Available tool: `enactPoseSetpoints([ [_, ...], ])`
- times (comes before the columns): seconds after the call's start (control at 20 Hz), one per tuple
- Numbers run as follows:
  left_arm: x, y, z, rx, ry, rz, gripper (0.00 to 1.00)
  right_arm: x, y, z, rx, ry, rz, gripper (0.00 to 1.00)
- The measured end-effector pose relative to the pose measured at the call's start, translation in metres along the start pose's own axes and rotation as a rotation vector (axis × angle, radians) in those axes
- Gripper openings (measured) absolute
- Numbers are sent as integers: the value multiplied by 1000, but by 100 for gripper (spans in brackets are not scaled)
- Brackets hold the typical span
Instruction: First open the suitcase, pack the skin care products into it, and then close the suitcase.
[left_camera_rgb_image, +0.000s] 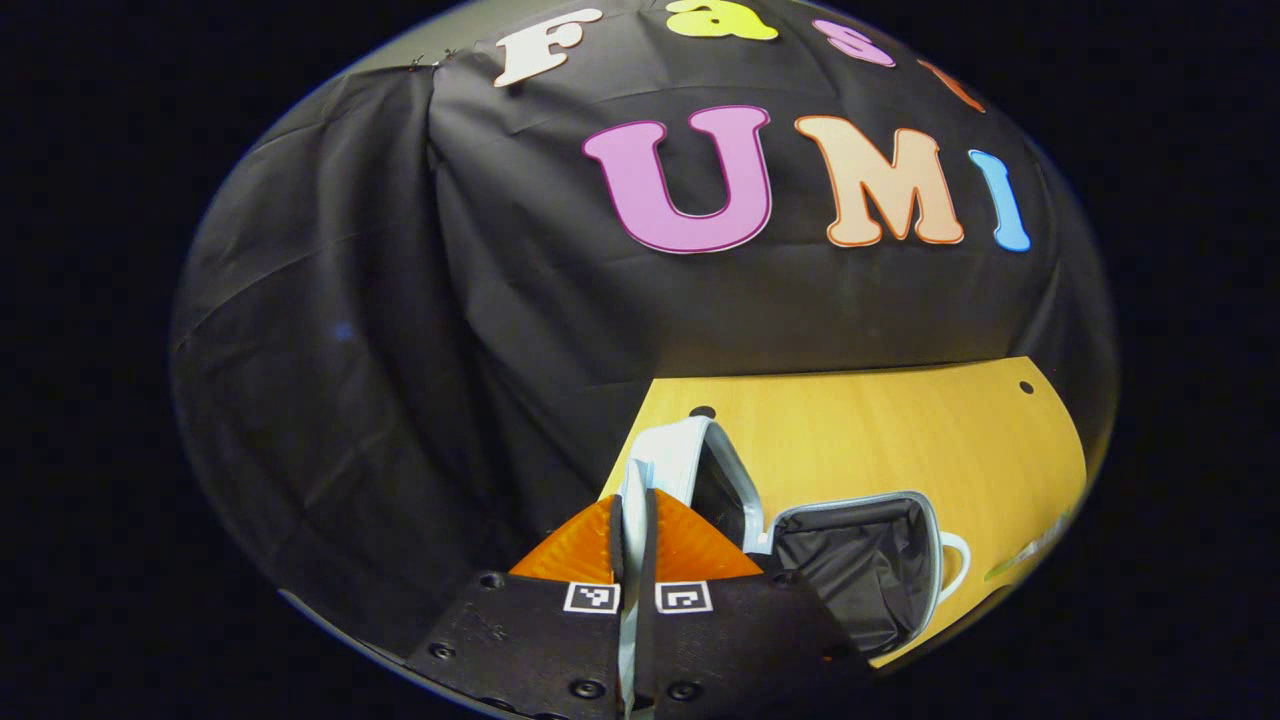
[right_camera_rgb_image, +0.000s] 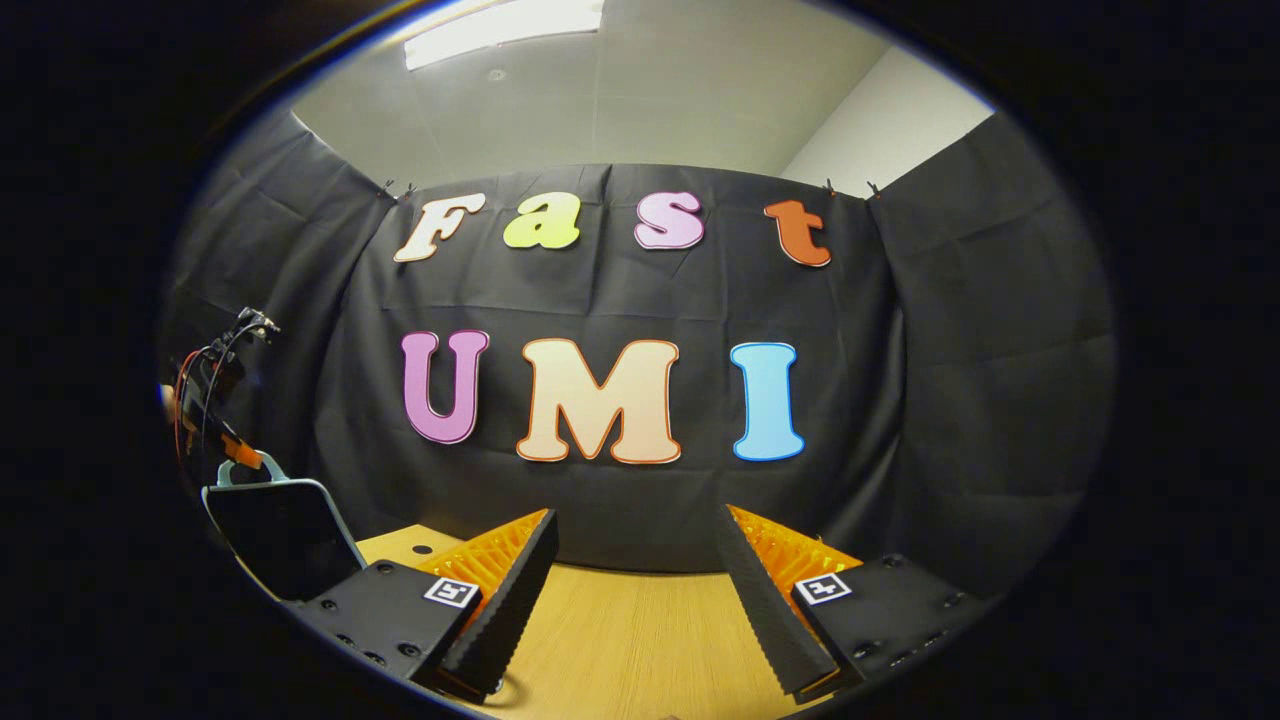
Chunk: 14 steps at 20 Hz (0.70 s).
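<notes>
Holding: left tool clenched on the lid rim, both fingers pressed to its edge.
Lid: raised near upright, seen edge-on at 12 o'clock from the left tool; in the right gripper view it stands at 9 o'clock, dark lining facing the tabletop's middle.
Case: open shell lies on the tabletop at 4 o'clock from the left tool, lining showing, nothing visible inside.
Right tool: released, jaws spread wide, holding nothing, hovering over bare wood.
Key relation: lid swings about the hinge joining it to the shell; left hand is the nearer and already has it.
Step, as I judge: opening is nearly done; packing not yet begun.
Products: a pale green streak at 3 o'clock near the tabletop's edge may be one; too smeared to tell.
Room: open wood beyond the shell; booth cloth close behind the lid.
</notes>
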<state>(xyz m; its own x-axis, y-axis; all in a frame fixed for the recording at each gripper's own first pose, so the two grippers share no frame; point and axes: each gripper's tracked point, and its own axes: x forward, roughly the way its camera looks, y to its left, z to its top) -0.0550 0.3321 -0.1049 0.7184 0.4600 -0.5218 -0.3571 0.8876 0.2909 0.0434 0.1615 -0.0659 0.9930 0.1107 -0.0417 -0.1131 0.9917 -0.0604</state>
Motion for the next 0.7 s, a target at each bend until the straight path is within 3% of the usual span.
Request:
enactPoseSetpoints([
  [0.55,56,85,-67,-182,48,61,0,0,36,-14,-26,48,-3,98],
  [0.65,52,99,-69,-205,-9,97,5,0,40,-14,-29,54,8,100],
  [0.7,46,101,-63,-218,-55,97,13,1,43,-15,-29,58,14,100],
])
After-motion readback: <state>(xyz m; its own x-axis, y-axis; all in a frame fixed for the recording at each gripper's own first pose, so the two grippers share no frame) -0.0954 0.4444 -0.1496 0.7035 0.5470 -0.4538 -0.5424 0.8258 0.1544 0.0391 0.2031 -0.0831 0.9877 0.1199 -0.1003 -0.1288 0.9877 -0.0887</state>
